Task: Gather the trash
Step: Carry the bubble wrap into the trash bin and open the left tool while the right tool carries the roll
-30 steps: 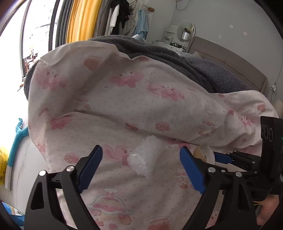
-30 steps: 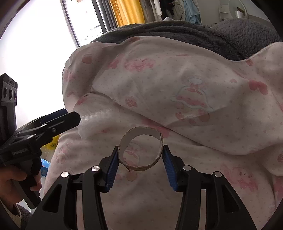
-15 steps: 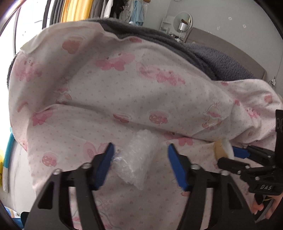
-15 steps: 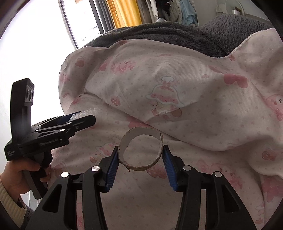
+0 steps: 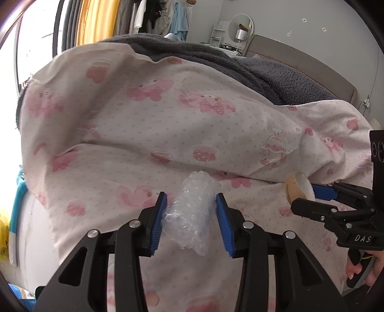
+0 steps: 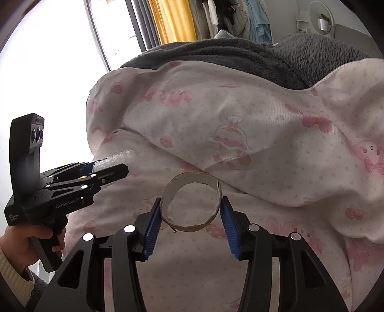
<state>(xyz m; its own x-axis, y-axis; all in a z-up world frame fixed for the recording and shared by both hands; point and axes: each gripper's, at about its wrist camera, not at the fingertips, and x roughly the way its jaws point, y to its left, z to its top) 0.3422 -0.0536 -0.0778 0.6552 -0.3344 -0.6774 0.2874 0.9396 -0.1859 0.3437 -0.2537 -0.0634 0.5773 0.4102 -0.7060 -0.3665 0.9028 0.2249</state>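
Note:
A crumpled roll of clear bubble wrap [image 5: 189,223] lies on the pink-printed quilt [image 5: 168,124]. My left gripper [image 5: 191,195] is closing on it, and both blue pads touch its sides. The right wrist view shows that left gripper [image 6: 112,168] at the left, with the bubble wrap [image 6: 115,158] showing between its fingers. My right gripper [image 6: 190,200] is shut on a short cardboard tube [image 6: 192,226], its round opening facing the camera. In the left wrist view the right gripper [image 5: 303,198] holds the cardboard tube [image 5: 294,189] just above the quilt at the right.
A grey fleece blanket [image 5: 276,74] lies bunched behind the quilt, and a padded headboard [image 5: 312,64] is beyond it. A bright window [image 6: 60,60] and a yellow curtain [image 6: 172,21] are at the left. A blue strip [image 5: 16,199] and a yellow bag [image 5: 3,230] sit by the bed's left edge.
The left gripper's jaws have come together from wide apart onto the bubble wrap. The right gripper has kept its hold on the cardboard tube and drifted slightly.

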